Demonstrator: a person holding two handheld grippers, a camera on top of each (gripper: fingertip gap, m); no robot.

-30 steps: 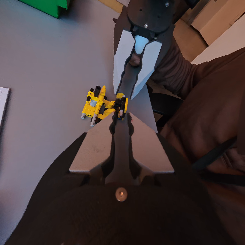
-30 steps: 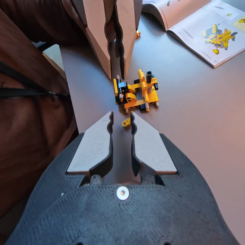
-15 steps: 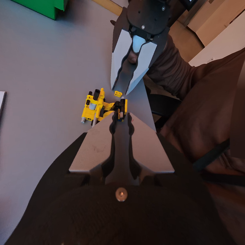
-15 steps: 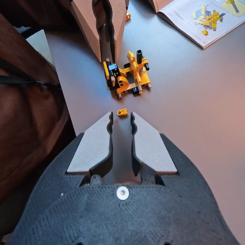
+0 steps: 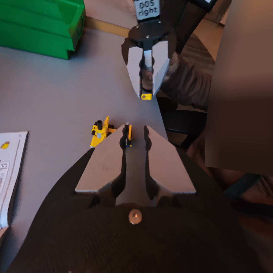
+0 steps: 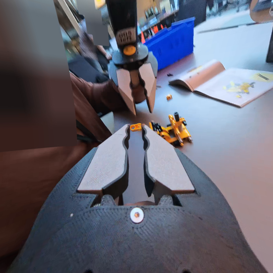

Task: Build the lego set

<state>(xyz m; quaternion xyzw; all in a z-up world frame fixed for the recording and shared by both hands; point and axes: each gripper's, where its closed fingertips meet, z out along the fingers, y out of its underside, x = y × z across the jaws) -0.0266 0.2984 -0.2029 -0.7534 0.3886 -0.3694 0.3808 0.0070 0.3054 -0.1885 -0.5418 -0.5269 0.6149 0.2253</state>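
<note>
The partly built yellow and black lego model [image 6: 171, 131] lies on the grey table [image 6: 221, 147]. In the left wrist view the model [image 5: 102, 131] is partly hidden behind my left finger. My right gripper [image 6: 135, 127] is shut on a small yellow connector piece [image 6: 135, 127] and holds it just above the table near the front edge. It also shows in the left wrist view [image 5: 146, 94] with the piece [image 5: 146, 96] at its tips. My left gripper [image 5: 134, 127] is open and empty, raised above the model's black and yellow end. It shows in the right wrist view too [image 6: 142, 113].
An open instruction booklet [image 6: 221, 87] lies at the back right, with a loose small yellow piece [image 6: 168, 96] and a small black piece [image 6: 169, 74] near it. A blue bin [image 6: 169, 42] and a green bin [image 5: 37, 26] stand farther back. The table's front edge and a person's sleeve are close by. Left tips to right tips: about 5 centimeters.
My right gripper has shut on the small yellow connector and lifted it off the table. My left gripper has opened wider and pulled up and back from the model.
</note>
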